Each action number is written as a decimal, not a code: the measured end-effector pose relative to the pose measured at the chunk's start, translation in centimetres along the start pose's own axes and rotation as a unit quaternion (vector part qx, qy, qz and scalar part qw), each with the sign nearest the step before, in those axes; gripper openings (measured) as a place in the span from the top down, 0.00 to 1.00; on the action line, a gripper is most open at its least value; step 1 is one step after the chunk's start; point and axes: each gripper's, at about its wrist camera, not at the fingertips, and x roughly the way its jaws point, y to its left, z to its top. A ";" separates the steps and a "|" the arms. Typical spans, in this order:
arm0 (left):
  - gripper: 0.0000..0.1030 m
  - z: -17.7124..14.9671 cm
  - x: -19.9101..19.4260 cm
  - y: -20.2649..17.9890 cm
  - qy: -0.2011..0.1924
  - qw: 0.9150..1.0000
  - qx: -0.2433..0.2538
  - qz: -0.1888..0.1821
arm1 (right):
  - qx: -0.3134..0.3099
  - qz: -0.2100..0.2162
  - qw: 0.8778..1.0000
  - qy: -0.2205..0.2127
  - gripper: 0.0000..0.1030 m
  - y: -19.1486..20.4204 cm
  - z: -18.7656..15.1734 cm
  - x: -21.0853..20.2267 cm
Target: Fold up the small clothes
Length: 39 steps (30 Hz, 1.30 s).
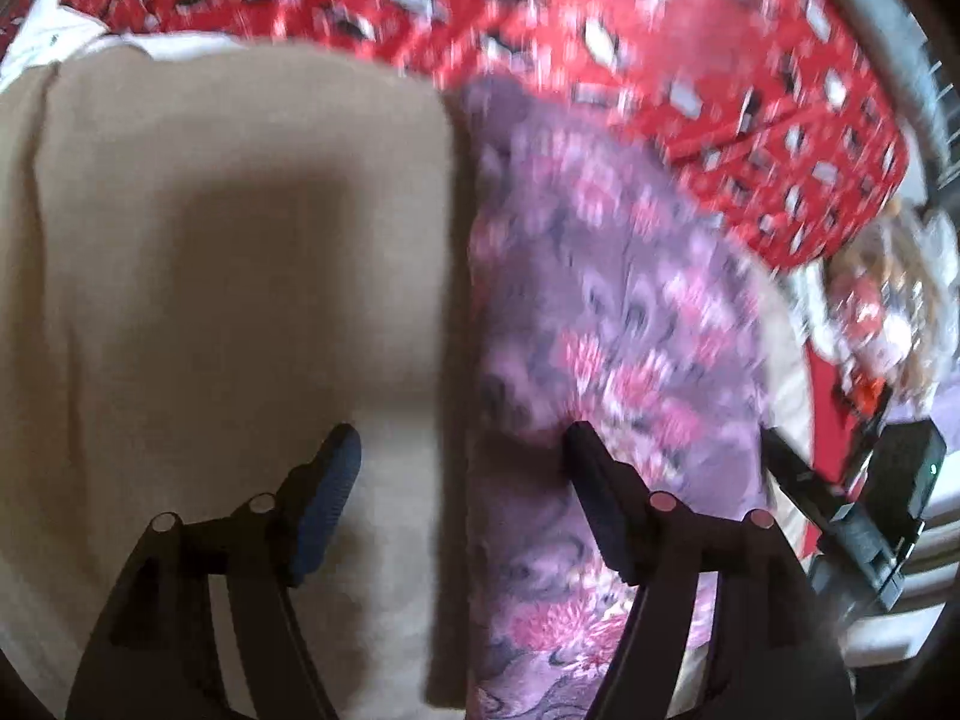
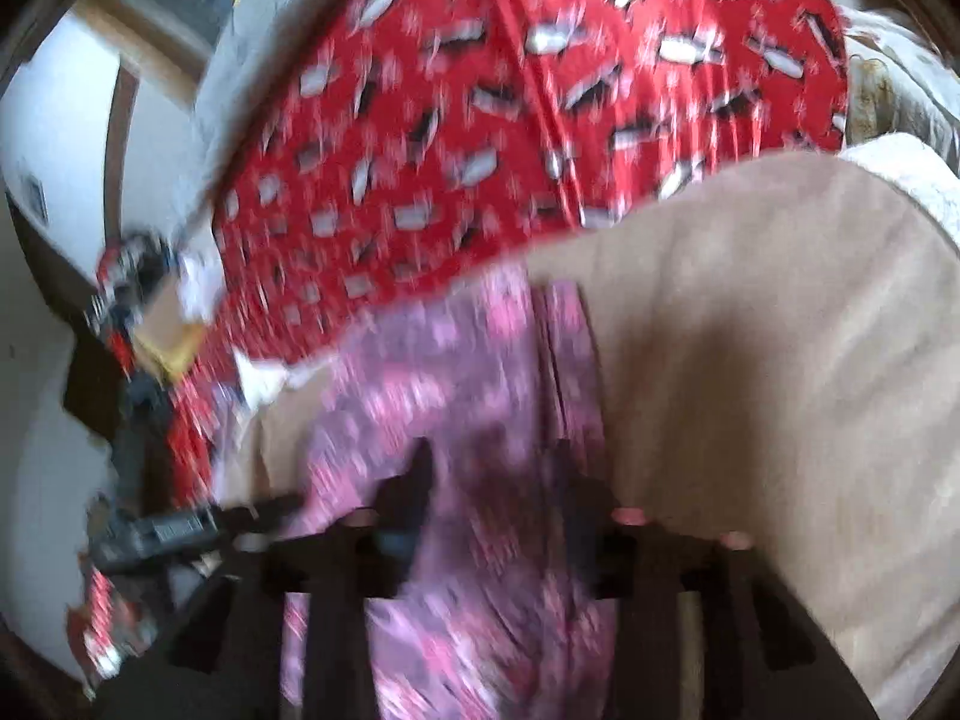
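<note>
The left gripper (image 1: 462,450) is seen with its fingers spread wide and nothing held; one finger (image 1: 333,480) hangs over a beige cloth (image 1: 240,240), the other over a purple flowered garment (image 1: 630,312). The garment lies stretched ahead of the gripper, its edge against the beige cloth. Beyond both, a red patterned sheet (image 1: 540,18) is spread. The right gripper (image 2: 492,474), much blurred, is held apart over the same flowered garment (image 2: 456,372), with the beige cloth (image 2: 780,360) to its right and the red sheet (image 2: 510,120) ahead.
</note>
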 end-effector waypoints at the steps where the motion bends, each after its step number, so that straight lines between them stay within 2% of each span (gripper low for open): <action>1: 0.32 -0.3 -0.2 -0.3 0.000 1.000 -0.001 0.003 | 0.001 -0.007 1.000 0.018 0.51 0.3 0.2 0.7; 4: 0.32 -1.6 -2.8 -0.7 -0.008 1.000 0.011 -0.011 | 0.022 0.029 0.999 -0.014 0.50 0.3 -0.8 -1.7; 5: 0.32 -2.4 -3.6 -0.9 -0.012 1.000 0.019 -0.009 | 0.017 0.042 0.999 -0.015 0.50 0.5 -1.5 -2.6; 7: 0.32 -4.3 -4.2 -1.7 -0.013 0.999 0.048 0.004 | -0.001 0.038 0.999 -0.002 0.50 0.9 -3.1 -2.8; 8: 0.32 -4.8 -3.9 -2.2 -0.009 0.998 0.061 0.018 | -0.013 0.025 0.999 0.016 0.63 1.1 -4.0 -2.8; 9: 0.32 -5.7 -3.1 -2.6 0.000 0.996 0.078 0.034 | -0.034 0.018 0.999 0.032 0.82 1.6 -4.8 -2.7; 10: 0.32 -6.3 -2.6 -2.6 0.008 0.995 0.086 0.044 | -0.047 0.028 0.998 0.029 0.94 2.0 -5.4 -3.3; 11: 0.32 -6.8 -1.8 -2.6 0.020 0.994 0.091 0.052 | -0.050 0.044 0.998 0.001 0.94 2.2 -5.9 -5.0; 13: 0.31 -7.3 -1.5 -2.5 0.010 0.993 0.103 0.055 | -0.041 0.046 0.998 -0.028 0.96 1.6 -6.3 -6.3; 16: 0.32 -7.2 -2.1 -3.0 0.022 0.991 0.123 0.058 | -0.025 -0.021 0.999 0.032 0.93 -0.3 -6.9 -3.7; 17: 0.32 -6.9 -2.7 -3.1 0.025 0.991 0.123 0.047 | -0.017 -0.019 0.999 0.047 0.93 -0.5 -7.0 -3.4; 18: 0.32 -6.4 -3.8 -3.1 0.011 0.992 0.118 0.031 | -0.016 -0.022 0.999 0.039 0.90 -0.2 -6.6 -4.1; 19: 0.32 -5.8 -4.8 -3.1 -0.010 0.993 0.111 0.023 | -0.016 -0.026 0.999 0.024 0.83 0.3 -6.0 -4.8; 20: 0.32 -5.0 -5.6 -3.2 -0.028 0.994 0.107 0.022 | -0.022 -0.016 1.000 -0.006 0.82 1.1 -5.5 -6.2; 22: 0.32 -3.4 -6.4 -3.7 -0.058 0.993 0.098 0.041 | -0.036 0.023 0.998 -0.055 0.79 2.8 -3.7 -7.4; 24: 0.32 -2.0 -5.9 -4.6 -0.077 0.990 0.096 0.075 | -0.053 0.029 0.995 -0.078 0.75 4.1 -2.5 -7.4; 25: 0.32 -1.7 -5.3 -4.9 -0.077 0.988 0.097 0.092 | -0.063 0.028 0.994 -0.081 0.74 4.8 -1.9 -6.6; 27: 0.31 -1.6 -2.9 -5.1 -0.060 0.986 0.103 0.116 | -0.082 -0.001 0.995 -0.063 0.74 5.4 -1.5 -3.8; 29: 0.31 -2.2 -1.9 -4.7 -0.062 0.987 0.099 0.110 | -0.098 -0.062 0.993 0.005 0.74 4.3 -2.2 0.0; 30: 0.31 -2.4 -1.8 -4.6 -0.066 0.987 0.097 0.107 | -0.105 -0.065 0.992 0.005 0.73 4.1 -2.6 0.5; 31: 0.31 -2.5 -1.7 -4.6 -0.071 0.986 0.100 0.109 | -0.107 -0.060 0.992 -0.019 0.70 4.2 -2.7 -0.1; 34: 0.31 -2.7 -1.4 -4.6 -0.075 0.985 0.112 0.109 | -0.086 -0.053 0.995 0.007 0.69 4.1 -1.4 -0.7; 36: 0.31 -2.8 -1.4 -4.4 -0.073 0.986 0.106 0.102 | -0.076 -0.046 0.996 -0.003 0.67 4.0 -0.5 -1.2; 38: 0.31 -3.0 -1.5 -4.1 -0.069 0.988 0.101 0.095 | -0.063 -0.042 0.997 -0.016 0.52 3.5 0.3 -1.7; 39: 0.31 -3.0 -1.5 -4.1 -0.067 0.989 0.100 0.092 | -0.053 -0.044 0.997 -0.025 0.48 3.4 1.1 -1.7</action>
